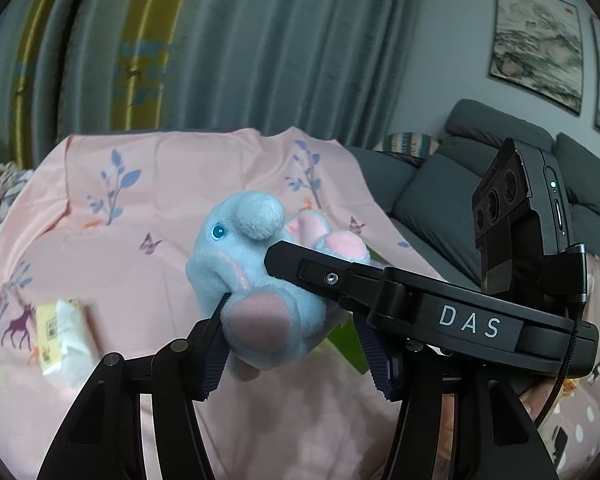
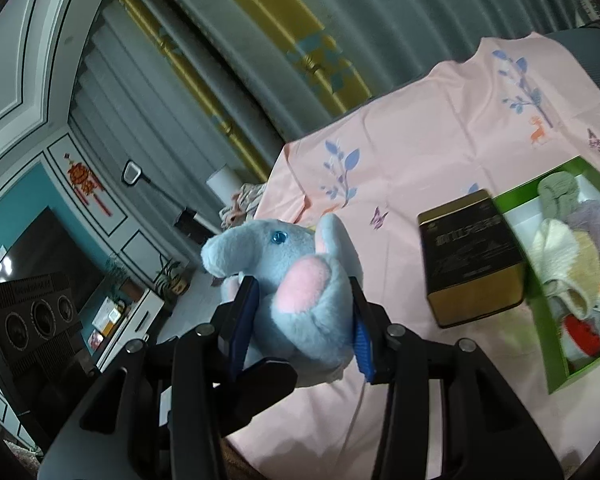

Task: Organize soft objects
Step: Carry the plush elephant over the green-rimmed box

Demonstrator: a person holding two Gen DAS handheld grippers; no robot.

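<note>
Plush blue fabric, pink patches: the toy elephant [image 2: 296,280] is up off the table, caught between both tools at once. My right gripper [image 2: 304,316] has its pads pressed into the body on either side, under the ear, and the pile bulges around them. My left gripper [image 1: 296,340] stands narrow around the lower end by the pink foot; its left pad touches the plush, but the right gripper's finger crosses in front, so I cannot tell if the other pad bites.

Handling judgement: light, very soft, compressible, not fragile. It will squash rather than slip, but the trunk and ears flop, so the body is the place to hold, which is where the right tool sits. Two tools on one small toy is crowded; I would free the left one first, backing straight off so the fingers do not knock together.

Outward: pink printed tablecloth [image 2: 440,128] below. To the right, a green box [image 2: 540,312] already holding knitted soft pieces, room left near its far end. A black and gold carton [image 2: 472,260] stands just beside the box's near wall, so I judge the approach should go over it, not across. A tissue pack [image 1: 64,336] lies well apart on the left. Curtains and a grey sofa [image 1: 452,192] lie beyond the cloth's far edge.
</note>
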